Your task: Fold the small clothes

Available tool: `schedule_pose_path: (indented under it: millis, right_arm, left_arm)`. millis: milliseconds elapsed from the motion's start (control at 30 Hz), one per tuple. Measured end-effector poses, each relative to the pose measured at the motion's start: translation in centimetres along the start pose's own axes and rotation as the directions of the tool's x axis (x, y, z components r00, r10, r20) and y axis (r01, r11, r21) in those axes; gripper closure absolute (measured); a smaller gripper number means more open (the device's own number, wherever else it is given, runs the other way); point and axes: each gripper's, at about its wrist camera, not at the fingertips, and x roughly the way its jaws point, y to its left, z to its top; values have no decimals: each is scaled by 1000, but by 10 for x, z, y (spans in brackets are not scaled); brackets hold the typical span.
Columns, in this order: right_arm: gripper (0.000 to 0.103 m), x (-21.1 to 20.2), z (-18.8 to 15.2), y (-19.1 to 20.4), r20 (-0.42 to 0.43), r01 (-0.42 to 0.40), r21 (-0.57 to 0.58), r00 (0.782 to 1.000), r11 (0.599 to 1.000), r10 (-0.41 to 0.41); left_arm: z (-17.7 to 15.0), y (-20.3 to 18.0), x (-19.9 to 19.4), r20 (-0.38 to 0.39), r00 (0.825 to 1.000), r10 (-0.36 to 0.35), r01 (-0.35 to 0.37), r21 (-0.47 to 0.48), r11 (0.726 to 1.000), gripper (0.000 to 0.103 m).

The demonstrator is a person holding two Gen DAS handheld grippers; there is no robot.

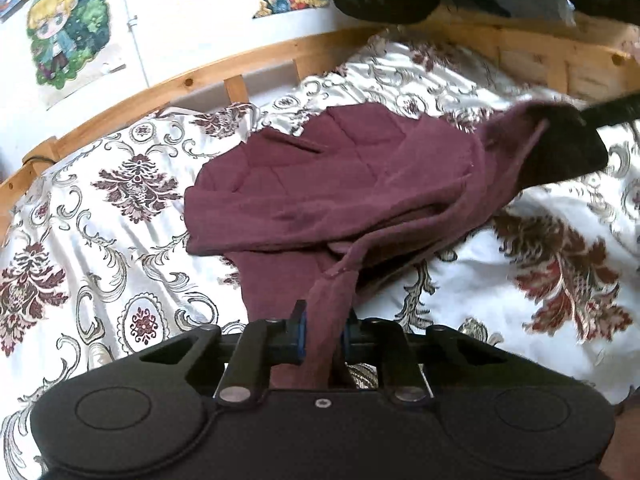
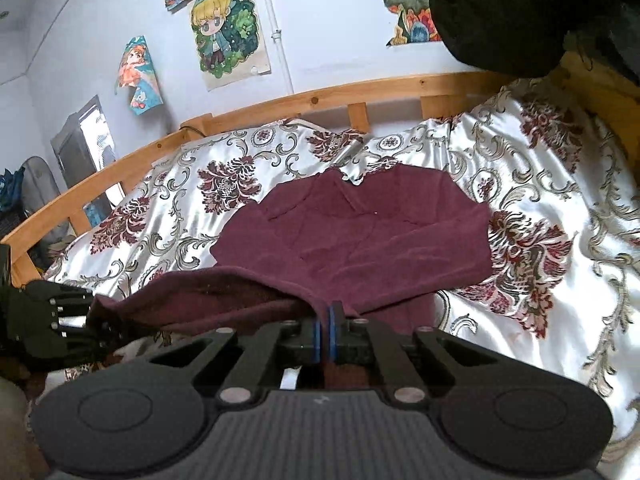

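Both your grippers, left [image 1: 323, 332] & right [image 2: 329, 330], clamp the rumpled maroon garment [image 1: 320, 192]'s near edge, rest spread on bedspread [image 1: 100, 216] ahead.

A home bedroom. Ahead of the grippers lie a patterned bedspread [image 2: 540, 240], wooden bed rail [image 2: 320, 100] and cartoon posters [image 2: 226, 28].

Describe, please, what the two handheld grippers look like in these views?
Both the left gripper and right gripper are matte black, with wide rounded bodies showing a circular outline on each side, silver pivot pins on angular linkage bars, and blue-edged pads on their fingers. The right body is ribbed at its centre.
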Motion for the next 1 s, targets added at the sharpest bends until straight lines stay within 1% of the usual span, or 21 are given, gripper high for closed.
schedule_pose_path:
  millis: [100,167,300,400,467,533,633,700,767,900,1000]
  right_arm:
    - [98,-20,-7,5,36,12,-3,999,1000,-12]
    - [98,-31,-9,9,57,20,-1,998,1000,-20]
    - [98,-58,-13,18,90,18,3,996,1000,-18]
    - [99,-81,-14,25,113,-1,13,994,1000,0]
    - [99,-93,-13,28,124,-16,11,992,1000,15]
    - [99,-96,-7,30,121,-16,3,993,1000,15]
    - [99,-85,10,33,115,23,-59,993,998,-16]
    - [98,-70,29,33,114,56,-114,993,992,-43]
    - [98,-49,56,25,115,88,-164,991,983,-69]
    - [98,5,109,-3,95,120,-214,990,970,-101]
    - [98,54,136,-29,51,138,-229,990,963,-130]
  left_arm:
    - [3,7,-14,39,999,-10,12,-46,999,89]
    - [6,10,-24,63,998,-24,27,-57,998,89]
    - [11,12,-51,106,993,-53,54,-9,999,90]
    - [13,21,-76,130,984,-122,123,-1,992,90]
    - [17,27,-87,120,979,-167,168,3,986,90]
    - [23,33,-92,103,974,-200,200,11,980,90]
    - [47,41,-86,76,978,-197,197,-4,980,90]
    - [72,47,-77,70,982,-174,176,-38,984,89]
    - [103,53,-61,59,988,-144,147,-56,988,89]
    - [161,64,-16,-9,999,-54,53,-38,998,89]
    - [192,82,31,-54,998,-42,38,-75,996,88]
